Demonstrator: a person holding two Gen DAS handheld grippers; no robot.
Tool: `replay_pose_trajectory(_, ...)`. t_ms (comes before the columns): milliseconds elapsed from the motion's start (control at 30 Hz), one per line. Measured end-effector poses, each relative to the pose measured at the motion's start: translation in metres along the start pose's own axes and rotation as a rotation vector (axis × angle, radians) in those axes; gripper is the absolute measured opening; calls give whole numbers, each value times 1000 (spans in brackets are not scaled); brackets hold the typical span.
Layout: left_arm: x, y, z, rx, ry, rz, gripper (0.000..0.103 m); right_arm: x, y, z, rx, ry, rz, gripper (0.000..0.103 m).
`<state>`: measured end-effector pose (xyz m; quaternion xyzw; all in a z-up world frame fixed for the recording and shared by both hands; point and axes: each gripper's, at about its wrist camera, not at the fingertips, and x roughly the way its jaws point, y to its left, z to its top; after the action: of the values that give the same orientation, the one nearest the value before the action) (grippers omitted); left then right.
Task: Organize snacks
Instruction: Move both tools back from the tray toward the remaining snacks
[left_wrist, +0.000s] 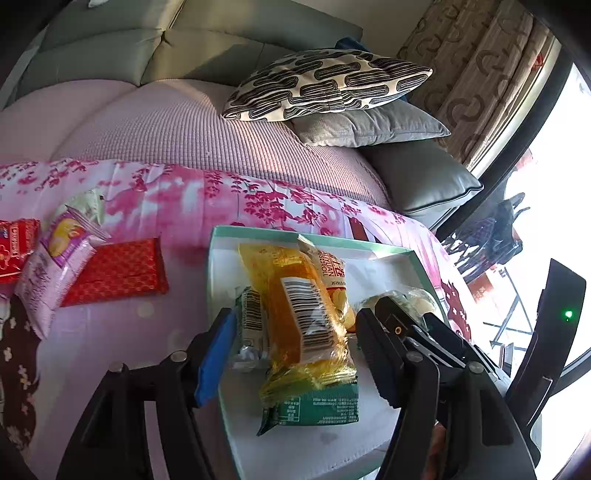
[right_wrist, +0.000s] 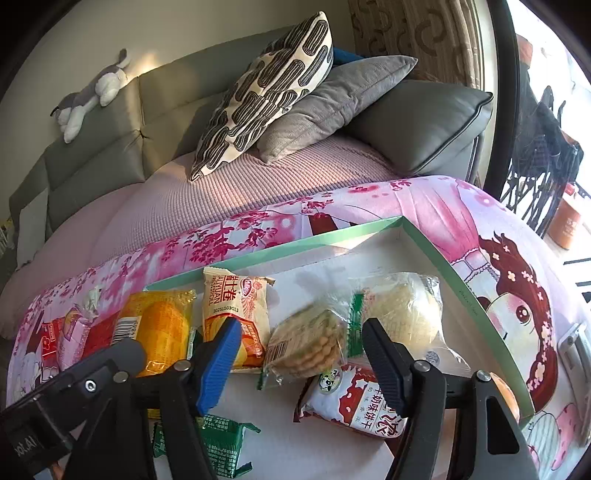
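A: The left gripper's fingers (left_wrist: 218, 354) stand spread in the left wrist view, pinching nothing. The left gripper (left_wrist: 295, 350) straddles the yellow snack pack (left_wrist: 299, 317), which lies loose between the jaws, touching neither pad as far as the view shows.

B: And where does that pack rest?

A: Inside the green-rimmed box (left_wrist: 369, 247), on top of a green packet (left_wrist: 314, 406) at the near end, with a small barcode packet (left_wrist: 253, 314) just to its left. 3 more snacks lie well to the left, outside the box, on the pink cloth (left_wrist: 184, 206): a red packet (left_wrist: 118, 273), a purple-and-white pack (left_wrist: 55, 266) and another red one at the far left edge.

B: The right wrist view?

A: The right gripper (right_wrist: 299, 354) is spread too, holding nothing. The biscuit pack (right_wrist: 306, 343) lies between its fingers (right_wrist: 218, 365), with a red-and-white biscuit bag (right_wrist: 351, 402) nearer and a clear bag of pale snacks (right_wrist: 406, 317) just right.

B: How should the step go?

A: Judging by the layout, both packs look set down. Each gripper should lift straight clear without dragging a wrapper, then the left one should go for the 3 strays and lay them flat in the bare far-right part of the box.
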<state>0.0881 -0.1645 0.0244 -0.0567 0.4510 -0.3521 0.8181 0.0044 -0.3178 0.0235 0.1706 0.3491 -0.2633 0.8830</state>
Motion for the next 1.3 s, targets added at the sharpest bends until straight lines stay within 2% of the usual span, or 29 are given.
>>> replay_pose_trajectory(233, -18, -1, 3, 17, -17, 62, 69, -11, -4, 2, 25, 18, -5, 78)
replay_pose_trajectory(367, -24, 6, 3, 10, -19, 151, 70, -17, -8, 0, 42, 56, -15, 78)
replay_pose_trajectory(467, -27, 17, 2, -15, -13, 202, 85, -24, -5, -4, 33, 68, -8, 78)
replay_pose_trajectory(600, -32, 30, 2, -43, -26, 256, 87, -29, 2, -7, 3, 75, -12, 78)
replay_pose_trajectory(667, -33, 36, 1, -53, -35, 297, 92, -31, 5, -7, 0, 75, -3, 85)
replay_pose_trajectory(733, -33, 41, 0, -55, -41, 340, 92, -32, 6, -7, -5, 74, 2, 101)
replay_pose_trajectory(800, -32, 45, -1, -54, -41, 380, 93, -32, 8, -8, -13, 71, -5, 103)
replay_pose_trajectory(900, -31, 51, -5, -53, -46, 397, 102, -31, 8, -8, -18, 72, -7, 103)
replay_pose_trajectory(1067, -33, 56, -9, -46, -49, 418, 102, -36, 10, -6, -15, 48, 3, 103)
replay_pose_trajectory(1300, -48, 70, -8, -54, -96, 474, 102, -47, 35, -6, -75, -5, 72, 103)
